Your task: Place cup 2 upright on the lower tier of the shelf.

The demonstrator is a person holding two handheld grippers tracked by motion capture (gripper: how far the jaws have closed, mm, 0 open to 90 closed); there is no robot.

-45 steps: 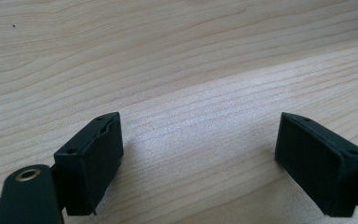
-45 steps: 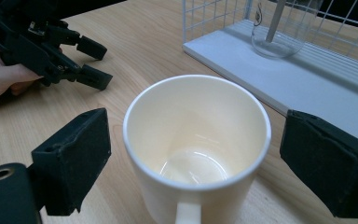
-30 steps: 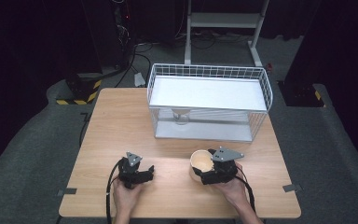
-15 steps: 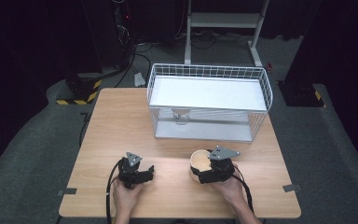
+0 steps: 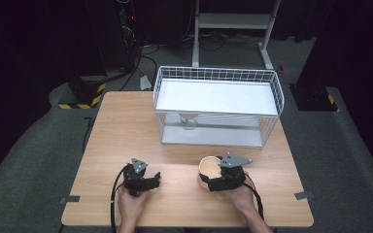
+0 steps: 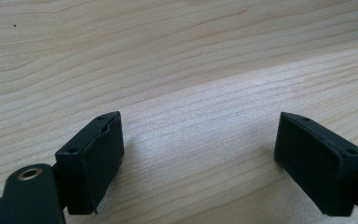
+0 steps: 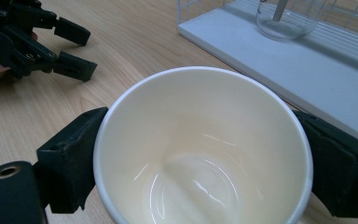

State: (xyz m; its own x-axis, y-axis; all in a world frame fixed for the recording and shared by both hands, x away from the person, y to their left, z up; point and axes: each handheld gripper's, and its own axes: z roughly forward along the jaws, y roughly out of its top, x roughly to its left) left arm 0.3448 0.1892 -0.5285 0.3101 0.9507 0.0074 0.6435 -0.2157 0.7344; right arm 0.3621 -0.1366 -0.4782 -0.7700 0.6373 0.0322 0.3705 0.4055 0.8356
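We take the white wire rack (image 5: 218,104) at the far side of the bench (image 5: 126,126) as our landmark. Just in front of the rack's near edge, toward its right half, we hold the cream cup (image 5: 208,167) with our right gripper (image 5: 212,180); in the right gripper view the cup (image 7: 205,144) sits upright and empty between the two black fingers (image 7: 72,158), which press against its wall on either side just below the white rim, so this gripper is clenched on the cup. From above the cup's base seems to rest on the bench, though we cannot tell this for sure. Our left gripper (image 5: 151,180) lies well in front of the rack's left half, near the front edge of the bench and apart from the cup; it also shows at the top left of the right gripper view (image 7: 67,49). In the left gripper view its fingers (image 6: 93,158) stand wide apart over bare wood with nothing between them, so it is released. Inside the rack, on its lower white shelf, stands a clear glass (image 5: 188,120) under the upper shelf, and the right gripper view shows it (image 7: 284,18) just beyond the cup.
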